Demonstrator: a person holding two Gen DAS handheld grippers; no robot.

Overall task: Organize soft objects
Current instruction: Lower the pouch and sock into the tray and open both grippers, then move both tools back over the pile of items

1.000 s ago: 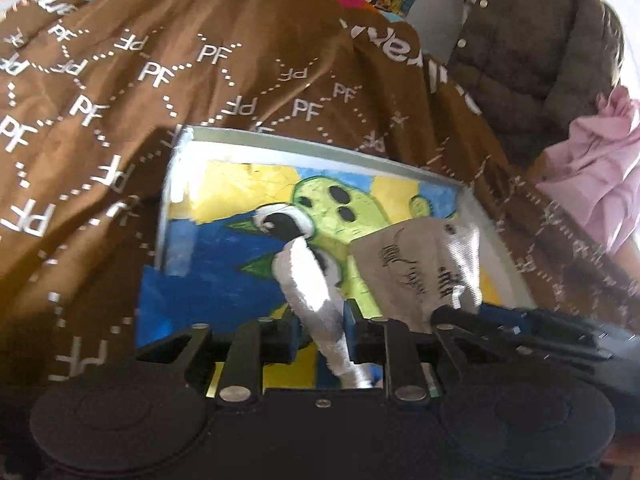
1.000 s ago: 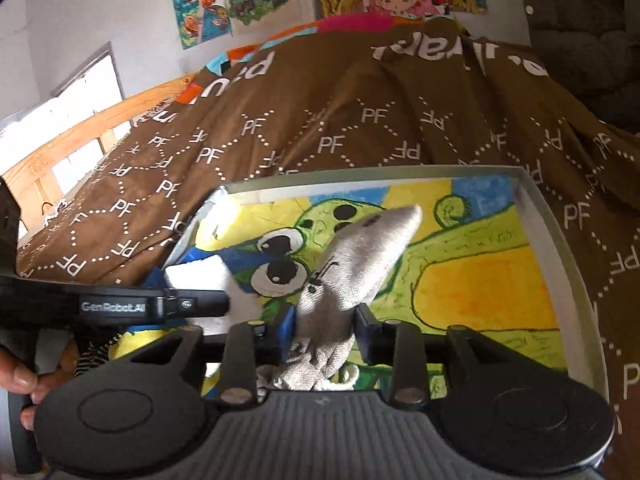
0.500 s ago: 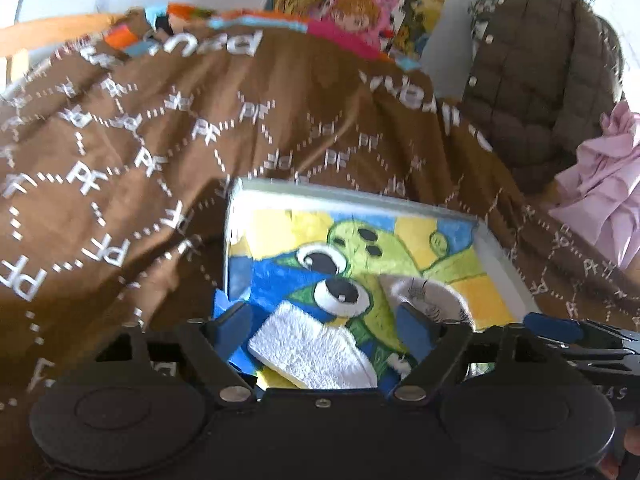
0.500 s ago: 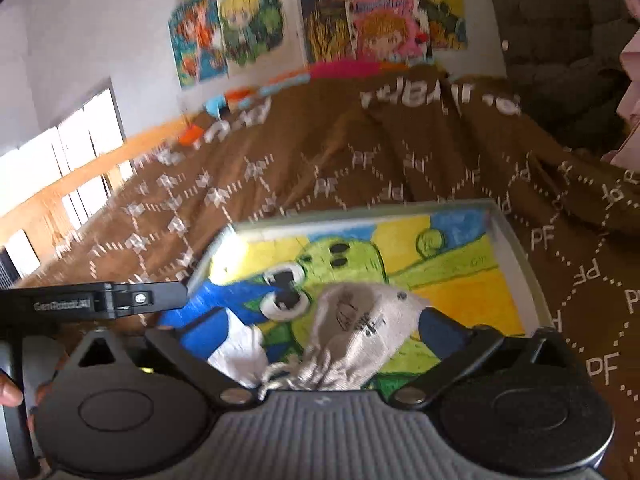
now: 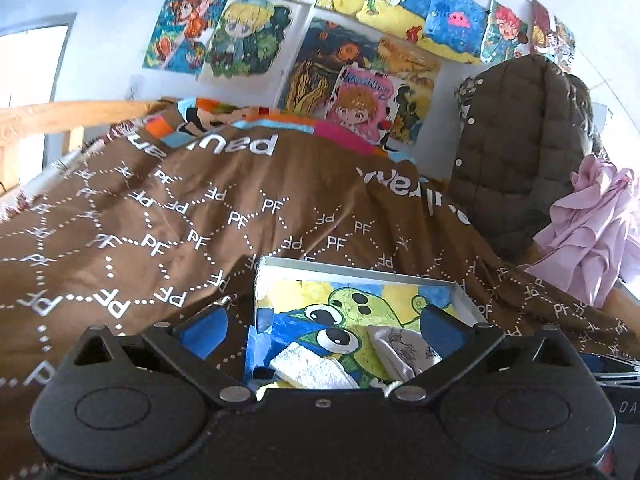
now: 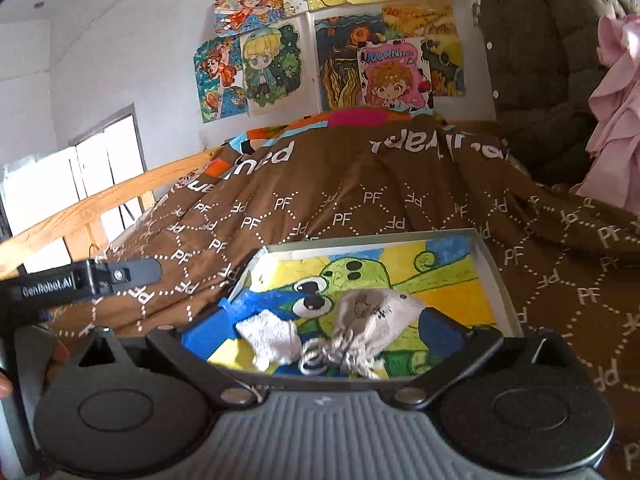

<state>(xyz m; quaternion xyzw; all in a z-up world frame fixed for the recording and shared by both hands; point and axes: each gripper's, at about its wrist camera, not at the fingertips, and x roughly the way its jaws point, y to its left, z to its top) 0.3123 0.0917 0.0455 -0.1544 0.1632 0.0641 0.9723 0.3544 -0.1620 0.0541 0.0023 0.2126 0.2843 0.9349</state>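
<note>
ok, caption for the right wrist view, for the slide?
Right gripper open above a shallow box on the bed, white cloth and grey drawstring pouch lying inside.

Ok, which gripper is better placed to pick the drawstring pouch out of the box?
Right, probably: the drawstring pouch lies between the right gripper's open fingers, its cords nearest the gripper.

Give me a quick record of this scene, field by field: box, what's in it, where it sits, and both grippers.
box: shallow box with a cartoon drawing on its floor
contents: white cloth and drawstring pouch, side by side
surface: brown blanket over a bed
left gripper: jaws opening, nothing between the pads
right gripper: open, holding nothing
background: drawings on the wall
</note>
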